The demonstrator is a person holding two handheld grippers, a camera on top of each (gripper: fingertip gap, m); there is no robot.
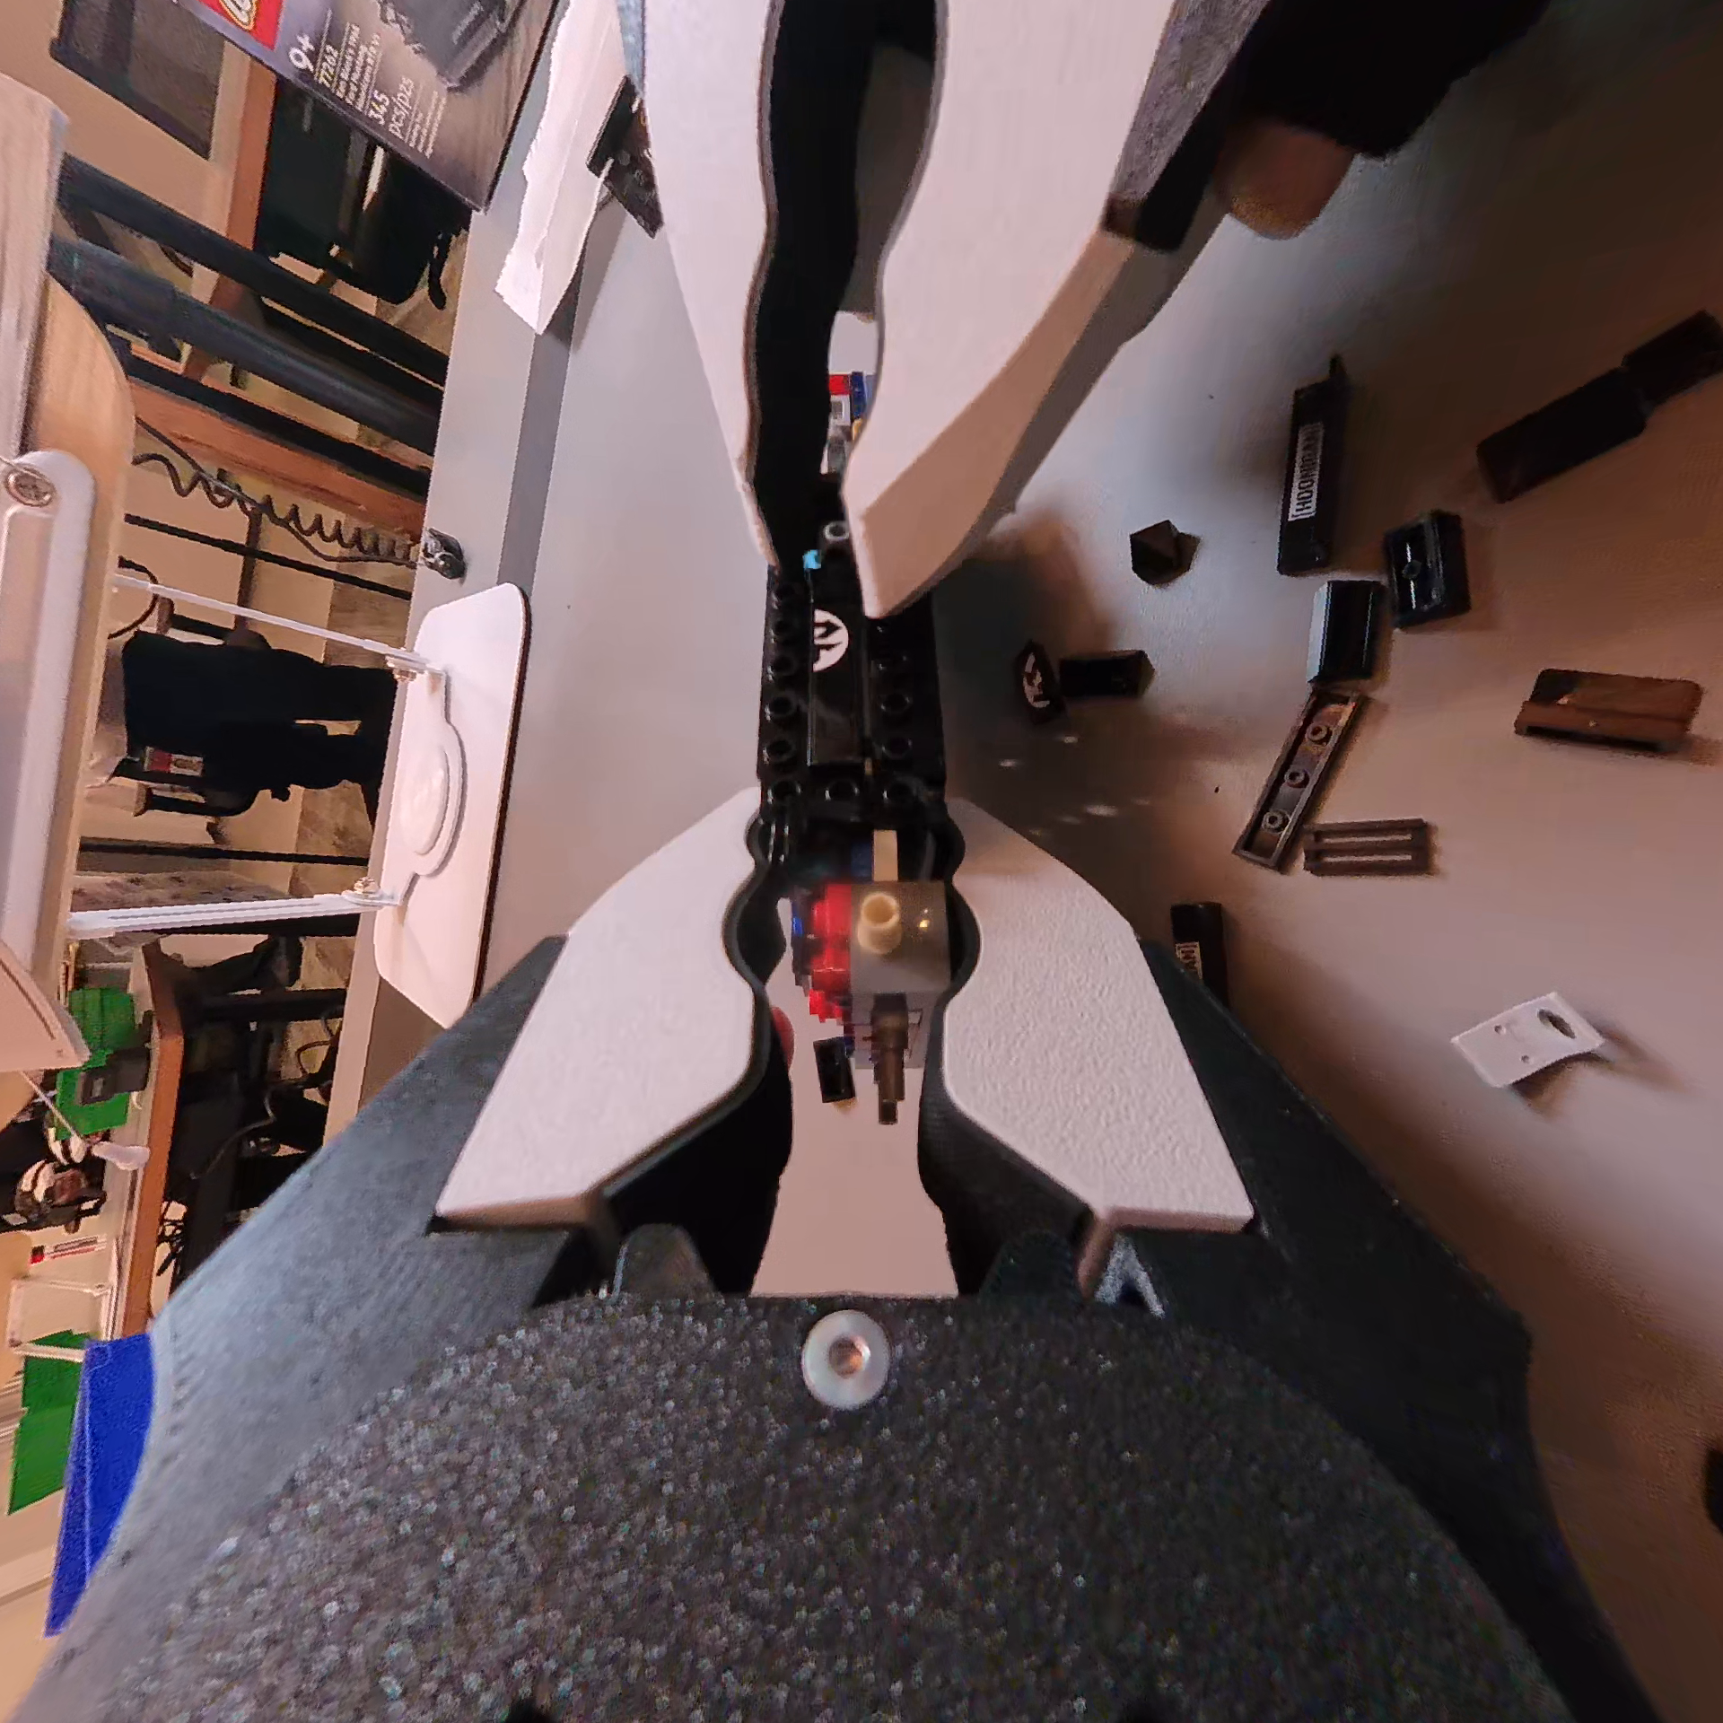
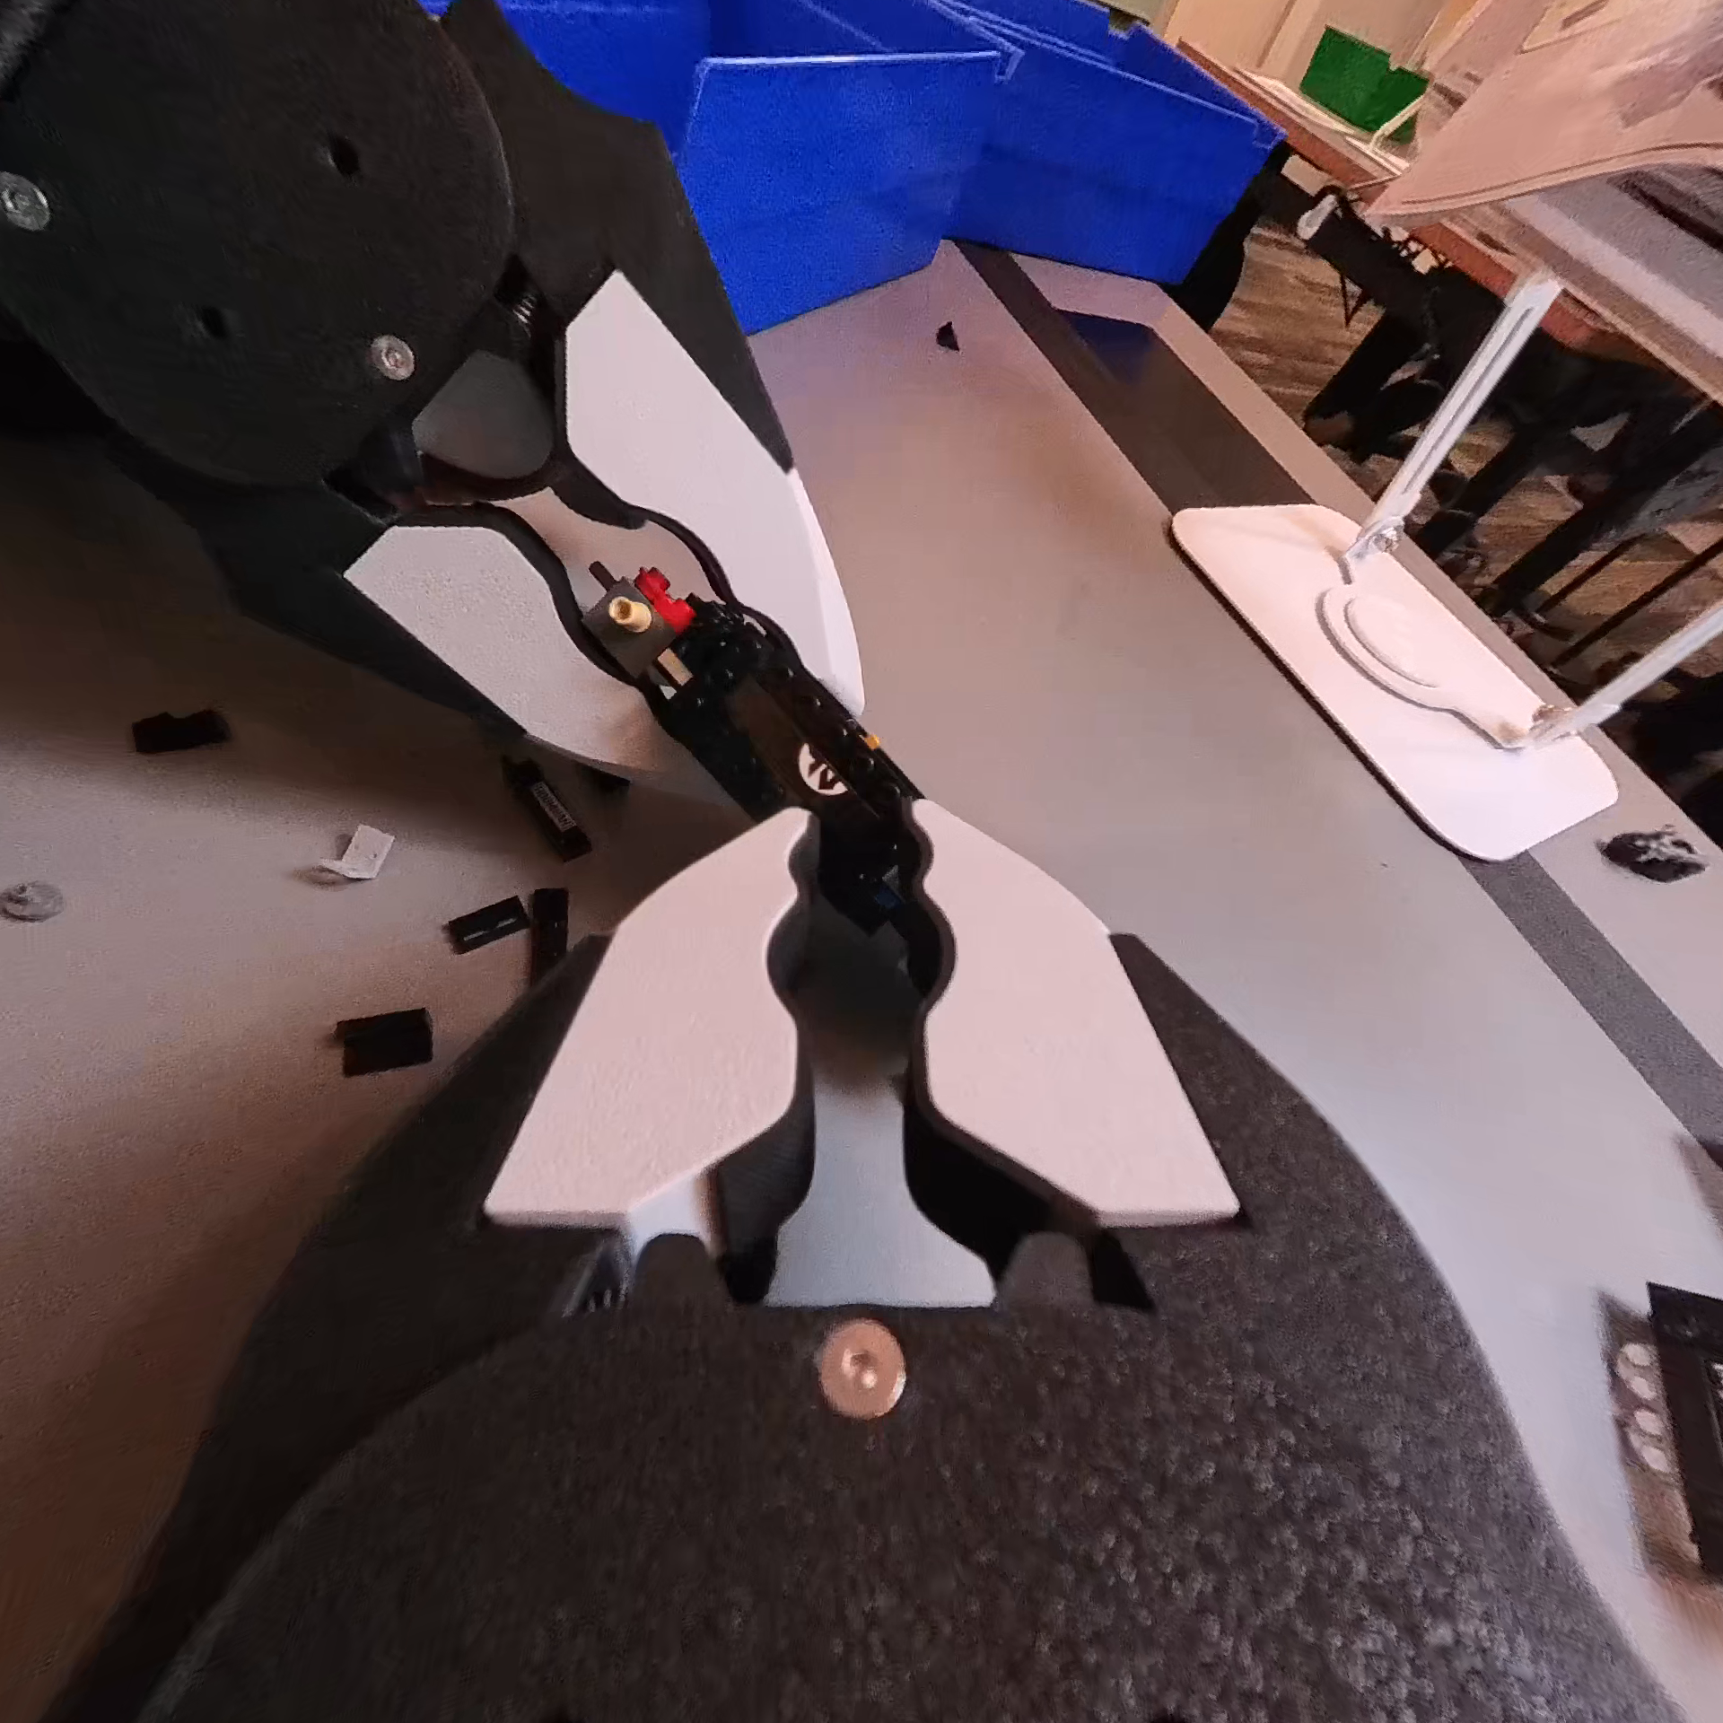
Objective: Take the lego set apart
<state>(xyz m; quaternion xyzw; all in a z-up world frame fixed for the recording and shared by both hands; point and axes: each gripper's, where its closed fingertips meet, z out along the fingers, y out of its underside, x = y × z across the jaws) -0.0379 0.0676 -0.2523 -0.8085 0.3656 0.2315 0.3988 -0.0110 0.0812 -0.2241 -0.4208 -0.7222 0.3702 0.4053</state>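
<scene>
The left gripper is closed onto one end of the lego set, its white fingers pinching the black body just beyond a grey block that carries a cream peg and red pieces. The right gripper is clamped on the opposite end, its jaws narrowed around the black studded body with only that body between them. The assembly is thus held off the grey table between the two tools, spanning the gap from one to the other. Its long axis runs tool to tool: in the left wrist view it points straight away from the camera, with the grey-and-red end nearest and the black end carrying a round white emblem farther off. Progress is judged partial. Beyond the held piece, loose black parts lie scattered on the table, among them plates, a grille tile and a small white plate, all well apart from one another. The core remains joined, with several bricks still to come off. Farther back stand blue bins and a white stand base.
</scene>
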